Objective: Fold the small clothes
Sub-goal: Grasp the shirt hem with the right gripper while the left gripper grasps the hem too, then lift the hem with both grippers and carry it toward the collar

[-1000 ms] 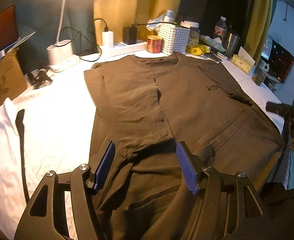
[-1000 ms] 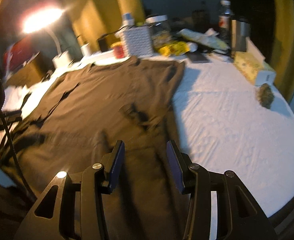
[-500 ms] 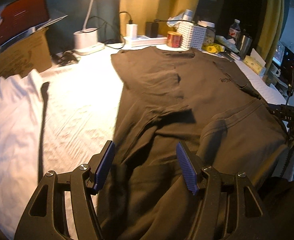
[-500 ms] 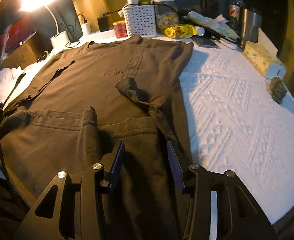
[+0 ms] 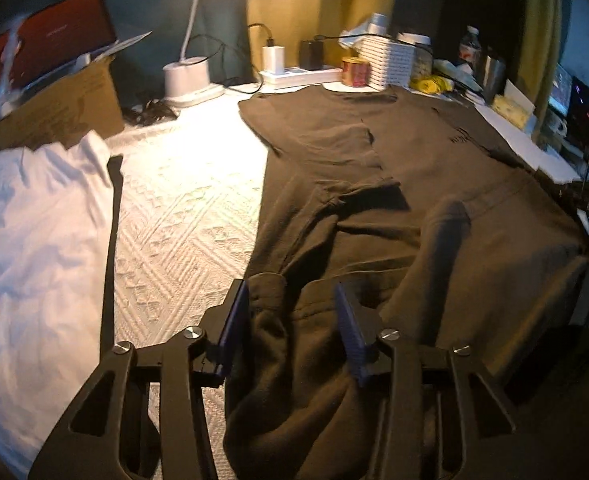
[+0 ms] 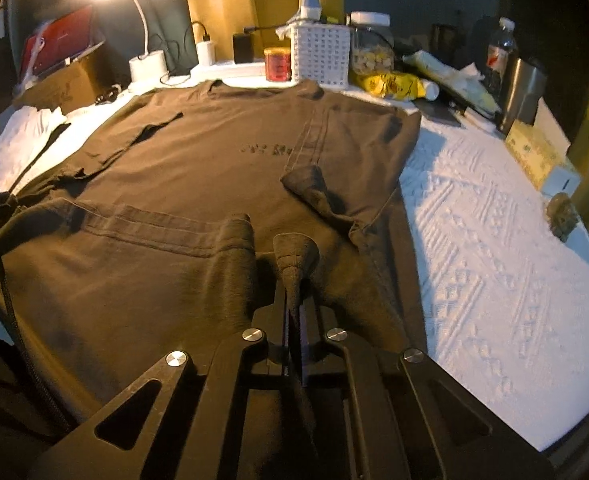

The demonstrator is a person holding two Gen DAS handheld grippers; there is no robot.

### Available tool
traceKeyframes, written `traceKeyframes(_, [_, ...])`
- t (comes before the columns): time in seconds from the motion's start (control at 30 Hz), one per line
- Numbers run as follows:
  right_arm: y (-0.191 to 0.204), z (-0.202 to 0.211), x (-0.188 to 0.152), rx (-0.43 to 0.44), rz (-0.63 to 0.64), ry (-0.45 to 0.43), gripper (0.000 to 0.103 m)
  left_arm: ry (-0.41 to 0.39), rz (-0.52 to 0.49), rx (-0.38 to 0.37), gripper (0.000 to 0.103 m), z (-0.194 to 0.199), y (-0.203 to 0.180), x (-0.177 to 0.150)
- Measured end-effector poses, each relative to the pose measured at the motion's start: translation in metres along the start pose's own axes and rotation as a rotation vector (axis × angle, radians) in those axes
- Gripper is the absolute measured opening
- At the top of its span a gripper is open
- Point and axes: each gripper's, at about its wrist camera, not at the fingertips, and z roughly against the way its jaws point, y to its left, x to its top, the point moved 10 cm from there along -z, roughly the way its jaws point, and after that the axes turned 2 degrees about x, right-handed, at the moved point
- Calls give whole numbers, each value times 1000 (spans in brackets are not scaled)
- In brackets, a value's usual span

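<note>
- A counter (image 6: 494, 260) draped in white textured cloth fills both views, lit by a lamp at the far edge.
- A dark brown T-shirt (image 6: 214, 168) lies spread on the counter, collar toward the far clutter. Its sleeves are folded inward and its near hem is rumpled and bunched toward me.
- A white garment (image 5: 34, 240) lies crumpled on the counter, well apart from the shirt on its left in the left wrist view.
- A cardboard box (image 5: 62, 108) stands behind the white garment.
- A white lattice basket (image 6: 320, 54) sits past the collar, a red tin (image 6: 277, 64) just beside it.
- My left fingers (image 5: 292, 322) have just been closing. A hump of the shirt's hem sits between them; the left pad touches the cloth, but I cannot tell that both pads press it.
- My right fingers (image 6: 293, 304) are clenched on a pinched ridge of the shirt's hem, which pokes up in a small peak beyond the tips.
</note>
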Motion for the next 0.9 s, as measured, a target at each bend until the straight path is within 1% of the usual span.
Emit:
traceKeyframes(0.03, [0,4,1,-5,-3,-11,5,6,-14,5,28,-2,-1,-1])
traceKeyframes(0.1, [-3,13,3,-19,-10,-31,5,22,-29,25,24,-5,0,-6])
traceKeyframes(0.2, [-7,25,4,-41,-21,-57,5,32,-27,33,15,-7,2,-10])
traceKeyframes(0.27, [-12,30,4,-53,-29,-68,5,35,-24,35,14,-7,3,-14])
traceKeyframes(0.33, [-19,32,1,-66,-44,-70,4,33,-22,41,7,-6,4,-16])
traceKeyframes(0.5, [-27,44,-3,-79,-65,-90,4,16,-15,49,5,3,3,-18])
traceKeyframes(0.63, [-32,54,-2,-86,-73,-112,4,-29,-17,57,4,19,2,-11])
traceKeyframes(0.77, [-34,65,0,-96,-74,-129,4,-67,48,51,3,34,7,-9])
traceKeyframes(0.9, [-35,73,2,-105,-60,-136,4,-80,64,56,3,41,10,-9])
